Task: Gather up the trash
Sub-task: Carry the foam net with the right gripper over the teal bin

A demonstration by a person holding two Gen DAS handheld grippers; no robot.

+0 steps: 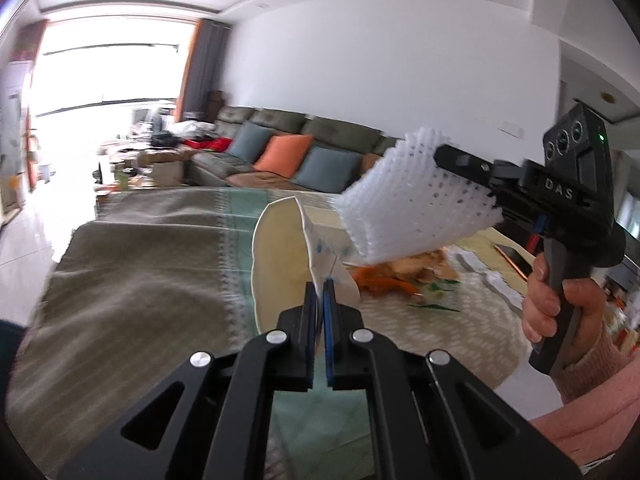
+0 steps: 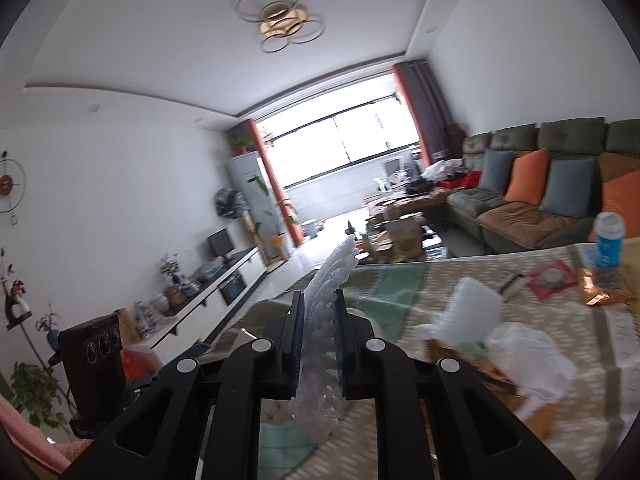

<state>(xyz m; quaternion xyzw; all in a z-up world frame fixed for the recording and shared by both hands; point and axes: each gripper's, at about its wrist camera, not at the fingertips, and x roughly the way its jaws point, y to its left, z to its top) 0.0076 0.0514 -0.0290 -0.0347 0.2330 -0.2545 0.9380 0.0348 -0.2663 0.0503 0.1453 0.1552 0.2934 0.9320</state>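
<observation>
My left gripper (image 1: pixel 319 286) is shut on the rim of a white paper cup (image 1: pixel 280 256), held above the round table (image 1: pixel 132 264) with its mouth turned left. My right gripper (image 2: pixel 319 298) is shut on a white foam fruit net (image 2: pixel 326 280). In the left wrist view that net (image 1: pixel 404 196) hangs from the right gripper (image 1: pixel 460 164) just right of and above the cup. A heap of peels and wrappers (image 1: pixel 404 280) lies on the table under the net. In the right wrist view more white trash (image 2: pixel 516 344) lies to the right.
A patterned cloth (image 2: pixel 400 280) covers the table. A blue bottle (image 2: pixel 608 240), a red wrapper (image 2: pixel 550 278) and a phone (image 1: pixel 516 258) lie on it. A sofa with cushions (image 1: pixel 288 152) stands behind. A TV cabinet (image 2: pixel 224 284) runs along the left wall.
</observation>
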